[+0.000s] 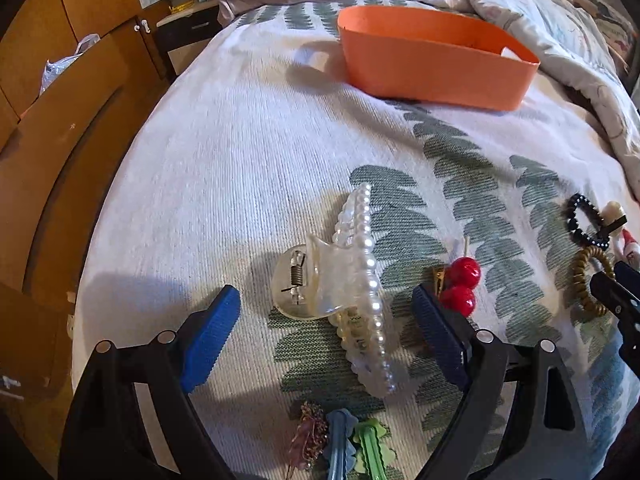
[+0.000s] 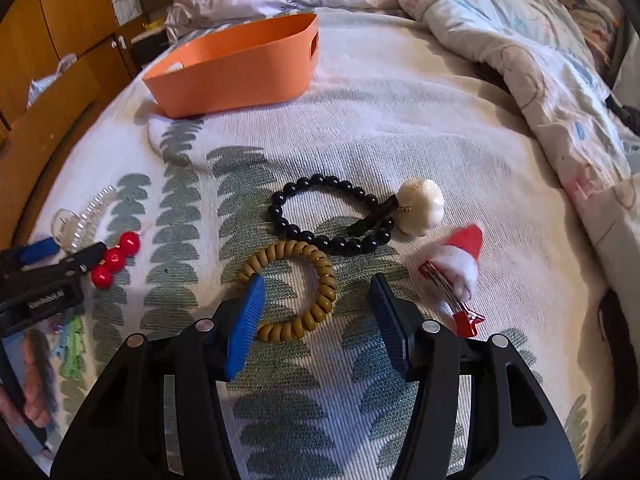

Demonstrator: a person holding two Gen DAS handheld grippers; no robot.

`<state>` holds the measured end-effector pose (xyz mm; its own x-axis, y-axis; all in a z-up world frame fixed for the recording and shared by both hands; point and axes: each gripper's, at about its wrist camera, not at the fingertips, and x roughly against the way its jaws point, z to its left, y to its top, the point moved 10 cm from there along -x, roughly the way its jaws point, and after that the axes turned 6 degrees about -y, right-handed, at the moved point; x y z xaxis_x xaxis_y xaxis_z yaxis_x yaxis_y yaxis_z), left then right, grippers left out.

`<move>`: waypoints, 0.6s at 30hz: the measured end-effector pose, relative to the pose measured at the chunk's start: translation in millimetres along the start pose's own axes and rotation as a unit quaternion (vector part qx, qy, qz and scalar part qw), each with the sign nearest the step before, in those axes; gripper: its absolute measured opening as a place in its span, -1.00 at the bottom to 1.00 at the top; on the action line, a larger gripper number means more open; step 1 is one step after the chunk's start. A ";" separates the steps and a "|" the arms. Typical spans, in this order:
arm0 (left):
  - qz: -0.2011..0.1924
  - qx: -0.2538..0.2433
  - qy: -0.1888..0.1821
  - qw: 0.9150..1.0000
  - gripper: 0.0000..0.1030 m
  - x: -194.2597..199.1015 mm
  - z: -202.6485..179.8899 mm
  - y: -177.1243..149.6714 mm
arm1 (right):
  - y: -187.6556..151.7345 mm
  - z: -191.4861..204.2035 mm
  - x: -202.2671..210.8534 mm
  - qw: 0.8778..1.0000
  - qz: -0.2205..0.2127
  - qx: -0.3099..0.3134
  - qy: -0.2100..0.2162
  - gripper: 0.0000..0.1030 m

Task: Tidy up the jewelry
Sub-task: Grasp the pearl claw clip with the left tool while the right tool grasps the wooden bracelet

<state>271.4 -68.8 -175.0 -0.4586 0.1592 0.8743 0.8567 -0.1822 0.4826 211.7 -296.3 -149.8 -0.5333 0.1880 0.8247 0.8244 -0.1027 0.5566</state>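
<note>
A clear pearl-edged claw clip (image 1: 352, 280) lies on the bedspread between the open fingers of my left gripper (image 1: 326, 332). A red berry clip (image 1: 460, 284) lies by its right finger. My right gripper (image 2: 318, 320) is open over a tan spiral hair tie (image 2: 296, 288), with one side of the tie between the fingers. A black bead bracelet (image 2: 332, 216), a cream clip (image 2: 420, 206) and a red Santa clip (image 2: 460, 276) lie beyond. An orange basket (image 1: 432, 60) stands far back; it also shows in the right wrist view (image 2: 236, 68).
Small pink, blue and green clips (image 1: 344, 448) lie close under the left gripper. A crumpled quilt (image 2: 540, 64) fills the right and back of the bed. Wooden cabinets (image 1: 60, 80) stand past the bed's left edge.
</note>
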 end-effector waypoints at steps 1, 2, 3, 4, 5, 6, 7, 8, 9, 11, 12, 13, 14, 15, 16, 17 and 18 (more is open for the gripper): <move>-0.001 0.001 0.000 1.000 0.68 -0.5 0.3 0.2 | -1.0 1.1 -1.7 1.000 -0.002 0.006 -0.008 0.11; 0.000 0.000 0.000 1.000 0.68 -1.0 0.4 0.5 | -2.1 2.2 -3.0 1.000 -0.003 0.011 -0.014 0.11; 0.000 -0.001 -0.001 1.000 0.68 -1.3 0.2 0.8 | -2.5 2.7 -3.6 1.000 -0.004 0.014 -0.017 0.11; 0.000 -0.002 -0.001 1.000 0.68 -2.1 0.2 1.1 | -2.5 2.6 -3.1 1.000 -0.008 0.014 -0.018 0.11; 0.000 -0.003 0.000 1.000 0.68 -2.9 0.6 1.4 | -1.8 1.9 -2.4 1.000 -0.011 0.010 -0.017 0.07; 0.000 -0.004 0.000 1.000 0.68 -3.7 1.3 1.4 | -1.5 1.3 -2.4 1.000 -0.012 0.008 -0.015 -0.01; 0.001 -0.004 -0.002 1.000 0.68 -4.5 1.5 0.9 | -1.7 0.5 -2.8 1.000 -0.011 0.010 -0.017 -0.05; 0.001 -0.005 -0.002 1.000 0.68 -5.0 1.9 0.7 | -1.5 0.3 -2.9 1.000 -0.011 0.012 -0.017 -0.15; 0.000 -0.006 -0.002 1.000 0.68 -5.3 1.9 0.7 | -1.4 1.0 -2.9 1.000 -0.011 0.012 -0.015 -0.23; -0.001 -0.006 -0.004 1.000 0.68 -5.4 1.9 0.3 | -1.4 1.9 -2.7 1.000 -0.010 0.014 -0.013 -0.30; -0.001 -0.008 -0.004 1.000 0.68 -5.6 1.9 0.0 | -1.8 3.2 -2.2 1.000 -0.010 0.019 -0.015 -0.38; -0.002 -0.008 -0.003 1.000 0.67 -5.5 2.2 0.0 | -2.0 4.7 -1.2 1.000 -0.011 0.020 -0.013 -0.41; -0.003 -0.007 -0.002 1.000 0.63 -5.2 2.9 0.1 | -1.9 5.7 -0.3 1.000 -0.012 0.020 -0.009 -0.54; -0.003 -0.005 -0.002 1.000 0.60 -5.1 4.0 0.7 | -2.0 6.5 -0.1 1.000 -0.012 0.019 -0.007 -0.63; -0.004 -0.002 -0.002 1.000 0.53 -4.7 5.2 1.0 | -1.9 7.1 0.5 1.000 -0.012 0.019 -0.005 -0.66; -0.004 0.001 0.000 1.000 0.39 -3.9 7.3 1.7 | -1.9 7.5 1.5 1.000 -0.013 0.017 -0.002 -0.71; -0.006 0.005 0.002 1.000 0.31 -2.4 10.5 2.2 | -1.7 7.7 1.9 1.000 -0.014 0.016 0.001 -0.76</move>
<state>276.9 -59.5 -176.7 -0.4706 0.1569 0.8683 0.8532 -0.1698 0.4931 210.7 -288.2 -149.9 -0.5565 0.1875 0.8094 0.8149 -0.0664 0.5757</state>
